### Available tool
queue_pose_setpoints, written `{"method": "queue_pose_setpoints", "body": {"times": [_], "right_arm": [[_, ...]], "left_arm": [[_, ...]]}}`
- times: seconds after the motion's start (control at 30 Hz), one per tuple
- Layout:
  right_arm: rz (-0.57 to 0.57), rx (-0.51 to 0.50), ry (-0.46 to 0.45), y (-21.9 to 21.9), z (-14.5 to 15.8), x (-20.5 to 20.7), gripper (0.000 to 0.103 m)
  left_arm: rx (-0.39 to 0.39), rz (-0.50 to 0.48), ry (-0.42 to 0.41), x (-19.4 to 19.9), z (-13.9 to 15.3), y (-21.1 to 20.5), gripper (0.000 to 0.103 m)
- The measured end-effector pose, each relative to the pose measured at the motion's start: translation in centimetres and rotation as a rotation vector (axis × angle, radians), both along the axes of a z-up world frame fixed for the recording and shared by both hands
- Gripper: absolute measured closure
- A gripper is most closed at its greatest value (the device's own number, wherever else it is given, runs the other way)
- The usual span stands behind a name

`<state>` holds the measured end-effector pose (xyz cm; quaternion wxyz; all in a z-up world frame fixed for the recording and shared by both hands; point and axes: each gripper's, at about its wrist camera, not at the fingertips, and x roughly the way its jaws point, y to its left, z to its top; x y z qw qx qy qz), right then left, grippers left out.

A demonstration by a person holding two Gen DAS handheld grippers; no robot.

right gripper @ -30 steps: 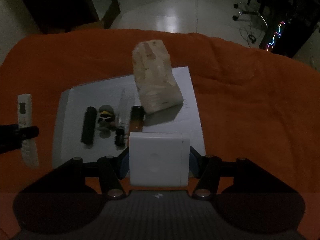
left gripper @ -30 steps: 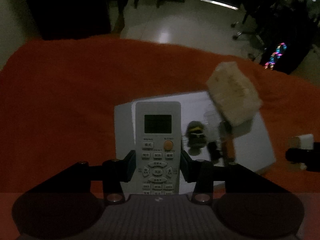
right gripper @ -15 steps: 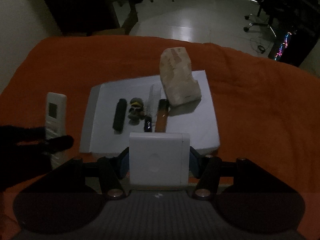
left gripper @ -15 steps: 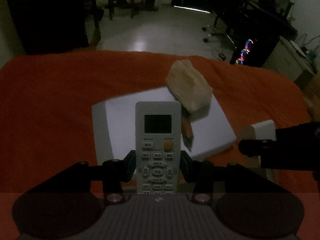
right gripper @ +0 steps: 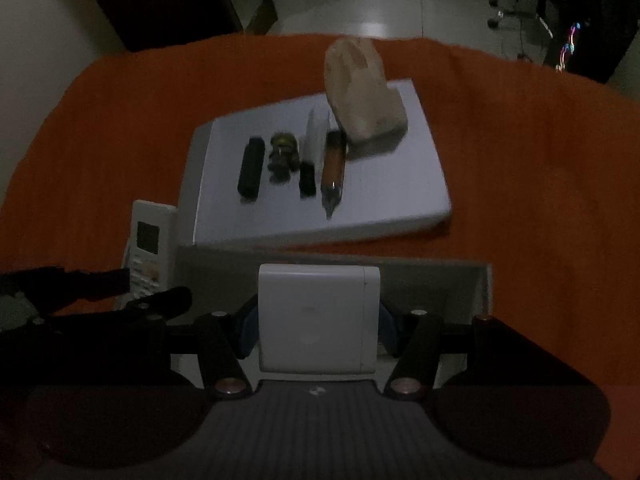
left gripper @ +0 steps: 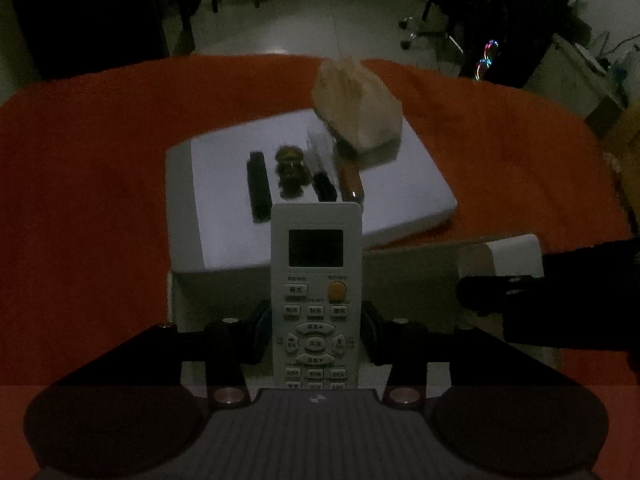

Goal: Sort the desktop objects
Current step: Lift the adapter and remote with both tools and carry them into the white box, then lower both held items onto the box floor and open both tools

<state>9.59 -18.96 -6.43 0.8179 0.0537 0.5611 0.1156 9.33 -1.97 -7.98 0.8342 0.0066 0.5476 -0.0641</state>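
Note:
My left gripper (left gripper: 316, 320) is shut on a white air-conditioner remote (left gripper: 316, 264), held upright between its pads. My right gripper (right gripper: 318, 330) is shut on a white square adapter block (right gripper: 318, 316). Both hang over a grey open box (right gripper: 432, 280) at the near edge of the orange cloth. In the left wrist view the right gripper (left gripper: 484, 296) and its white block (left gripper: 512, 252) show at the right. The right wrist view has the left gripper (right gripper: 160, 294) with the remote (right gripper: 148, 248) at the left.
Beyond the box lies a white board (right gripper: 392, 192) bearing a black stick (right gripper: 251, 170), a small figurine (right gripper: 283, 156), a white pen (right gripper: 314, 136), a brown pen (right gripper: 334, 164) and a beige tissue pack (right gripper: 362, 92). Orange cloth (left gripper: 80, 184) covers the table; dark floor and chairs lie beyond.
Both grippers have drawn back toward the near side, away from the white board, each keeping its object. The grey box has come into view beneath them.

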Motion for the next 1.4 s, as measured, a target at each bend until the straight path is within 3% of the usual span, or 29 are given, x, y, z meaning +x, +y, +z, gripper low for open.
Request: {"method": "queue_pose_setpoints", "body": {"times": [0.63, 0.9, 1.07, 1.4], "right_arm": [[0.016, -0.091, 0.167, 0.9, -11.1, -0.3, 0.043], [-0.027, -0.108, 0.276, -0.2, -15.7, -1.5, 0.043], [-0.021, -0.122, 0.308, -0.6, -17.5, -2.3, 0.043], [0.009, -0.165, 0.319, -0.1, -19.3, -3.7, 0.043]], "left_arm": [[0.063, -0.015, 0.192, -0.9, -9.9, -0.9, 0.063], [0.053, 0.033, 0.343, -2.3, -13.3, -0.5, 0.063], [0.069, 0.038, 0.404, -2.7, -14.9, -0.4, 0.063], [0.099, 0.028, 0.429, -2.9, -16.3, -0.9, 0.062]]}}
